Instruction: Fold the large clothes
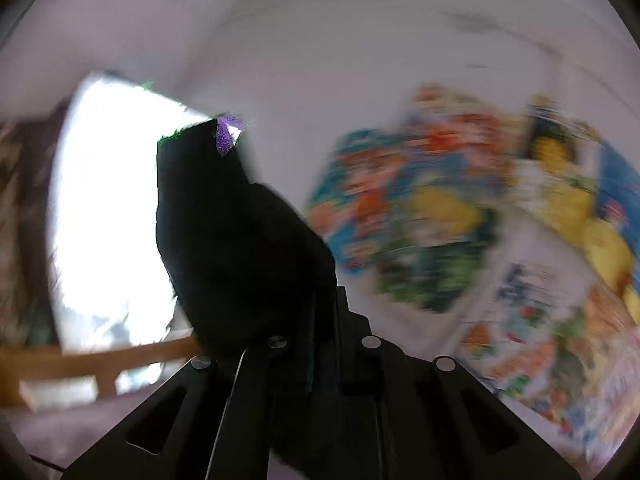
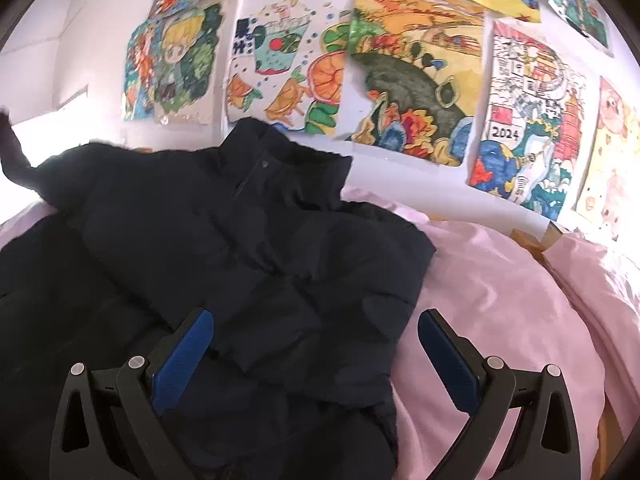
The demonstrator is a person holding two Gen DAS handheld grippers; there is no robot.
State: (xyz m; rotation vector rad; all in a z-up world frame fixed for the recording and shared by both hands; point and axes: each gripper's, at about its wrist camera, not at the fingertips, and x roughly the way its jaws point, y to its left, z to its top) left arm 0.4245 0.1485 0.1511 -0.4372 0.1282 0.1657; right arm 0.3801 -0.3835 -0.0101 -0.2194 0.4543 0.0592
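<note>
A dark navy padded jacket (image 2: 256, 248) lies on a pink bedsheet (image 2: 492, 312), collar toward the wall, its right side folded in. My right gripper (image 2: 316, 344) is open, its blue pads (image 2: 184, 356) spread just above the jacket's lower edge, holding nothing. In the left wrist view, my left gripper (image 1: 296, 344) is shut on a dark sleeve of the jacket (image 1: 236, 240) and holds it raised in the air; the view is motion-blurred. The raised sleeve end also shows in the right wrist view (image 2: 12, 148) at far left.
Colourful children's drawings (image 2: 404, 72) cover the white wall behind the bed. A bright window (image 1: 108, 208) and a wooden rail (image 1: 92, 364) are at the left. A wooden bed edge (image 2: 536, 240) shows at the right.
</note>
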